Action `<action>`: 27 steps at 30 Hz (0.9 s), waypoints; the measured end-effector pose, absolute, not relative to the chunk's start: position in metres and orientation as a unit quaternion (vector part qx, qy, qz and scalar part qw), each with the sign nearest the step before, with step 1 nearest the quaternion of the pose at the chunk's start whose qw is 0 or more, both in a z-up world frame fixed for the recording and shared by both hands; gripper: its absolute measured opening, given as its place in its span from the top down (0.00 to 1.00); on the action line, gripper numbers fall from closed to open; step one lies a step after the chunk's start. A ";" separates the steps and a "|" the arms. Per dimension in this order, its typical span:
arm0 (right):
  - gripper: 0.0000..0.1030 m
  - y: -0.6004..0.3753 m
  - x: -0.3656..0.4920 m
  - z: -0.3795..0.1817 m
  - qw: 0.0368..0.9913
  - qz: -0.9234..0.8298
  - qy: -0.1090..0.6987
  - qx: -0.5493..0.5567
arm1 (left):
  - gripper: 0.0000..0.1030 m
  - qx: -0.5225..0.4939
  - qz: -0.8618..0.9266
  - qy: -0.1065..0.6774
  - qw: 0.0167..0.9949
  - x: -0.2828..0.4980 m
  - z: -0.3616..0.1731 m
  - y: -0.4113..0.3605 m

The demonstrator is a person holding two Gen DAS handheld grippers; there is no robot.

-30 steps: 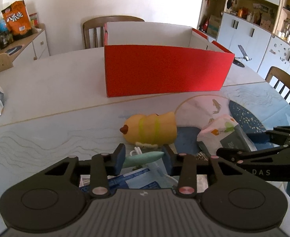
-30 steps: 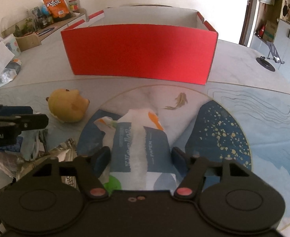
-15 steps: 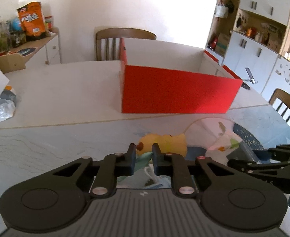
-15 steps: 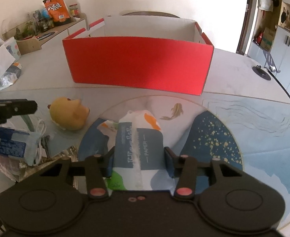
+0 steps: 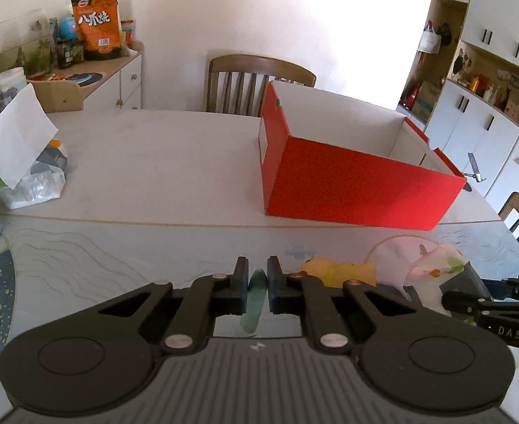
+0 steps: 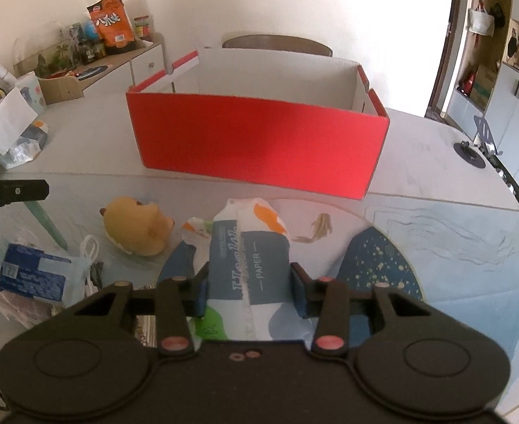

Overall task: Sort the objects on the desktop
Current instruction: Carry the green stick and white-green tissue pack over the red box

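My left gripper (image 5: 257, 284) is shut on a slim teal-green stick (image 5: 254, 302) and holds it above the table; the stick also shows hanging from that gripper in the right wrist view (image 6: 45, 224). My right gripper (image 6: 248, 291) is shut on a tissue paper pack (image 6: 248, 265), blue and white with orange marks. An open red box (image 5: 358, 183) stands on the table beyond both grippers; it also shows in the right wrist view (image 6: 259, 141). A yellow plush toy (image 6: 135, 226) lies left of the pack.
A blue packet (image 6: 33, 275) with a white cord (image 6: 89, 258) lies at the left. A tissue and plastic bag (image 5: 26, 162) sit at the far left of the table. Chairs (image 5: 255, 81) stand behind and to the right. A sideboard (image 5: 93, 81) holds snacks.
My left gripper closed on the teal stick and lifted it off the table. My right gripper closed on the tissue pack and raised it slightly.
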State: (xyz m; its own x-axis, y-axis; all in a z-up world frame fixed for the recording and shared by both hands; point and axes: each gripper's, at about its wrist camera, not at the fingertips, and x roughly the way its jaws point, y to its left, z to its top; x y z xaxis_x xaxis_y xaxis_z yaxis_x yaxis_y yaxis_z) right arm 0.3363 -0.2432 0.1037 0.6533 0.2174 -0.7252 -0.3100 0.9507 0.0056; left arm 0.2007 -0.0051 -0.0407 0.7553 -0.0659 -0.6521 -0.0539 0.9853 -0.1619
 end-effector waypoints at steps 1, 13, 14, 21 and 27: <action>0.59 -0.243 0.337 0.105 0.907 0.145 0.390 -0.060 | 0.91 -0.086 -0.004 0.350 0.933 0.201 -0.040 -0.005; 0.62 -0.249 0.338 0.124 0.909 0.148 0.384 -0.062 | 0.91 -0.099 -0.026 0.340 0.935 0.203 -0.020 -0.011; 0.62 -0.250 0.338 0.125 0.909 0.148 0.384 -0.062 | 0.91 -0.100 -0.028 0.338 0.935 0.203 -0.017 -0.012; 0.62 -0.257 0.343 0.139 0.908 0.156 0.385 -0.060 | 0.91 -0.112 -0.045 0.333 0.935 0.208 0.001 -0.019; 0.62 -0.259 0.353 0.154 0.899 0.171 0.397 -0.067 | 0.91 -0.119 -0.065 0.339 0.931 0.215 0.017 -0.028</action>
State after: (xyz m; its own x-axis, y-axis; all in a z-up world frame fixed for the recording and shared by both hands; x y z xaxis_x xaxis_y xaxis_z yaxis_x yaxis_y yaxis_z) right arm 0.3525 -0.2589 0.1543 0.6258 0.2540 -0.7374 -0.3601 0.9328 0.0157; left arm 0.2153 -0.0283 0.0172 0.7619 -0.2025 -0.6152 0.0406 0.9629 -0.2667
